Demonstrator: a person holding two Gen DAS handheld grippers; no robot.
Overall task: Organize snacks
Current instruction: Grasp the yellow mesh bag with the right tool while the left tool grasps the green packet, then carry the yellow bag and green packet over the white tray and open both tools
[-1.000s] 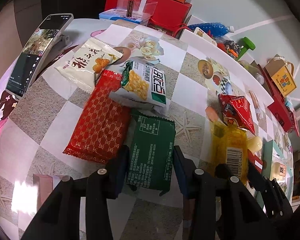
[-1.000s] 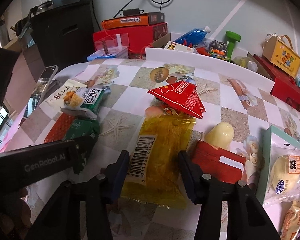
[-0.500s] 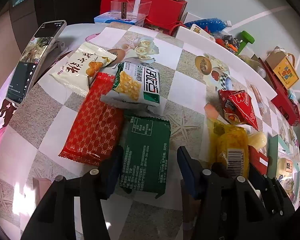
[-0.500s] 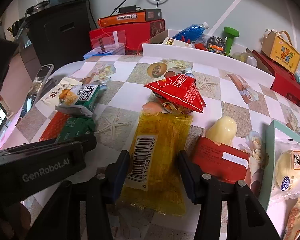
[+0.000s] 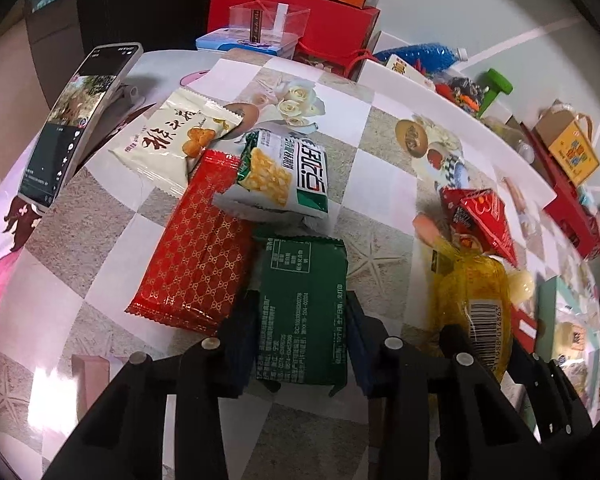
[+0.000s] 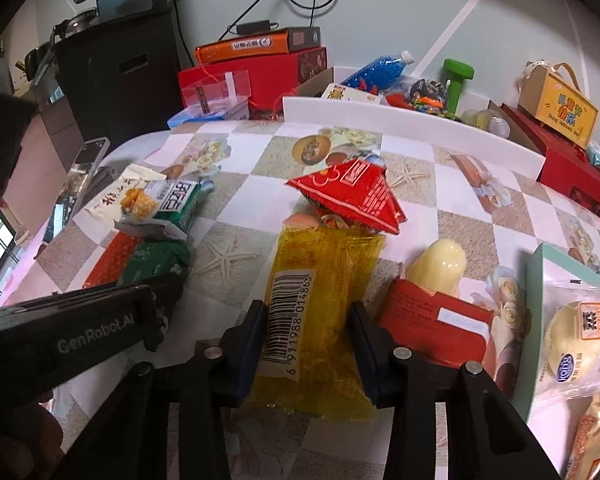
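Gripping, left gripper (image 5: 302, 334): jaws just closed, pinching the near end of the green packet (image 5: 302, 304) from both sides.
Right gripper (image 6: 308, 340): jaws just narrowed onto the yellow packet (image 6: 320, 304), pads against its sides.
Place: both packets flat on the checkered bench (image 5: 100, 232), mid-bench, well apart.

L tool (image 5: 302, 334) closed on green pack (image 5: 302, 312); R tool (image 6: 308, 340) on yellow pack (image 6: 320, 312)

On the tabletop (image 5: 80, 240), the flat packet (image 5: 302, 308) lies between the left claw's (image 5: 302, 336) fingers. A patterned wrapper (image 5: 196, 248) touches it at nine o'clock; a corn snack bag (image 5: 280, 176) overlaps both at twelve. The barcoded pack (image 6: 320, 308) sits at three o'clock, a phone (image 5: 72, 120) at ten.
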